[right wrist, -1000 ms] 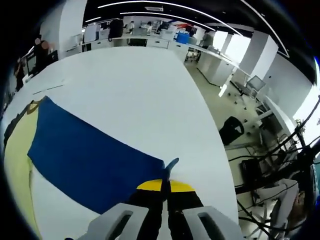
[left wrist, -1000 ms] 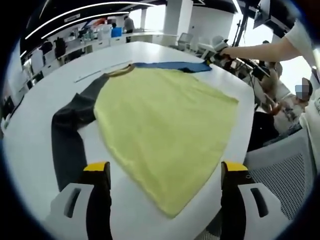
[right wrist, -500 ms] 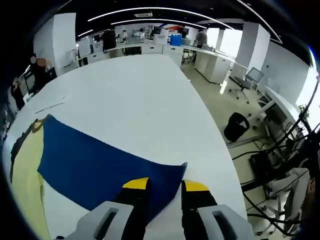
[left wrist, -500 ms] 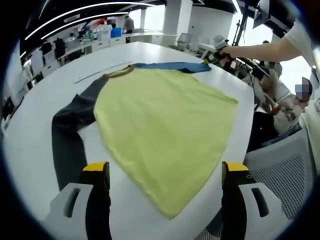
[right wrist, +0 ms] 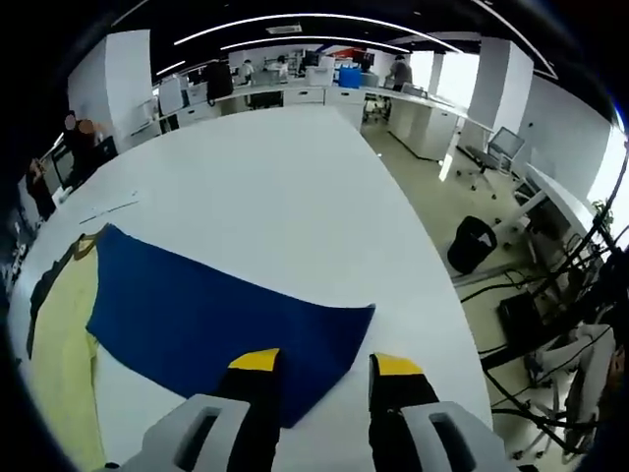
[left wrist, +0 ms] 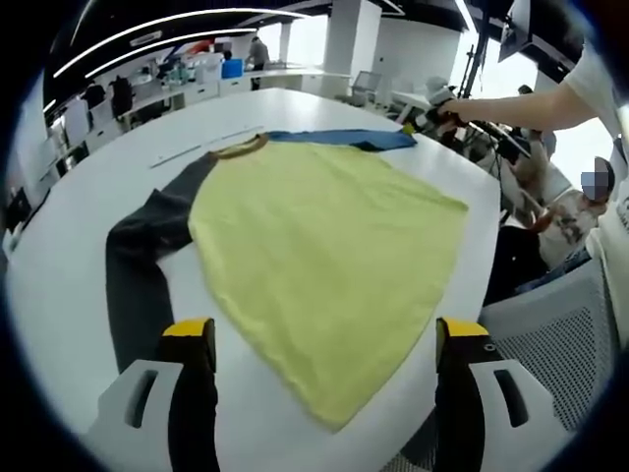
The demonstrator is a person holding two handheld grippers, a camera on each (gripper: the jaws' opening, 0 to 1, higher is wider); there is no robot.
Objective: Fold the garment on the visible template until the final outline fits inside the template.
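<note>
A long-sleeved shirt lies flat on the white table (left wrist: 59,265). Its yellow body (left wrist: 329,246) spreads across the middle of the left gripper view, with a dark grey sleeve (left wrist: 138,265) running toward my left gripper (left wrist: 324,344), which is open above the hem. The blue sleeve (right wrist: 226,315) stretches out flat in the right gripper view, its cuff end just ahead of my right gripper (right wrist: 324,369), which is open and holds nothing. The right gripper (left wrist: 428,115) also appears far off in the left gripper view, held in a person's hand by the blue sleeve (left wrist: 334,138).
A thin pale strip (right wrist: 108,209) lies on the table beyond the collar. The table's edge (left wrist: 491,236) runs close to the shirt's right side. Office chairs (right wrist: 477,246), cables and desks stand beyond it. A grey chair (left wrist: 560,324) is near the left gripper.
My right gripper has opened and let go of the blue sleeve's cuff, which now lies flat on the table. The left gripper has stayed put.
</note>
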